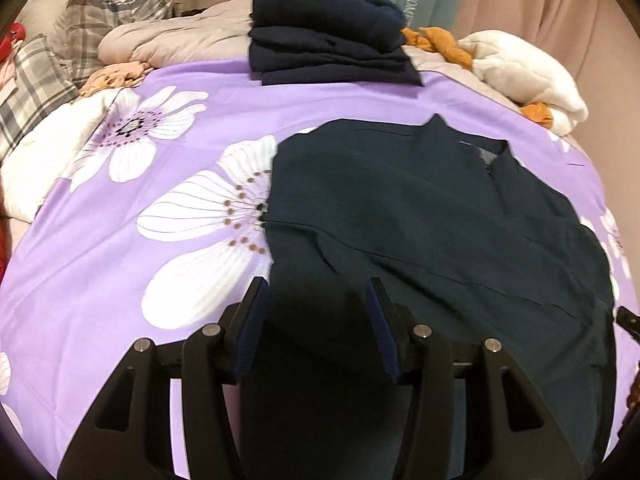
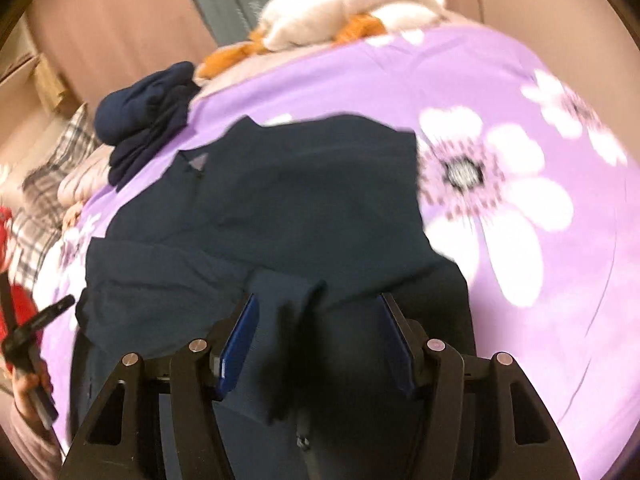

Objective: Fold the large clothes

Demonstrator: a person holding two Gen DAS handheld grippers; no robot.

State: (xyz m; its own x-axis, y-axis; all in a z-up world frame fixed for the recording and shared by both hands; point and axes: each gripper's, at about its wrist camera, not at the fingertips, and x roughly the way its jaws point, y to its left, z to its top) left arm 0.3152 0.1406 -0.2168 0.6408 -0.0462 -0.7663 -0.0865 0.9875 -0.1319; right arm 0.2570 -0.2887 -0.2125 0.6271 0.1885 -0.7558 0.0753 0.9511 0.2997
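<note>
- Dark jacket (image 1: 420,216): one, smooth teal-navy cloth, lies flat on the purple floral bedspread (image 1: 120,248), filling the left view from 12 to 4 o'clock.
- Left gripper (image 1: 318,300) hovers with jaws spread, holding nothing.
- Right gripper (image 2: 316,312) is likewise spread; a cloth fold lies between its fingers, ungripped.
- One stack of folded navy clothes (image 1: 328,28) sits at 12 o'clock.
- Right view is blurred.
- White fluffy bundle (image 1: 528,72) lies at 2 o'clock.

Both grippers: left gripper (image 1: 316,300) and right gripper (image 2: 318,312) have black angular linkages, silver pivot pins, blue ribbed pads (image 1: 378,332).
</note>
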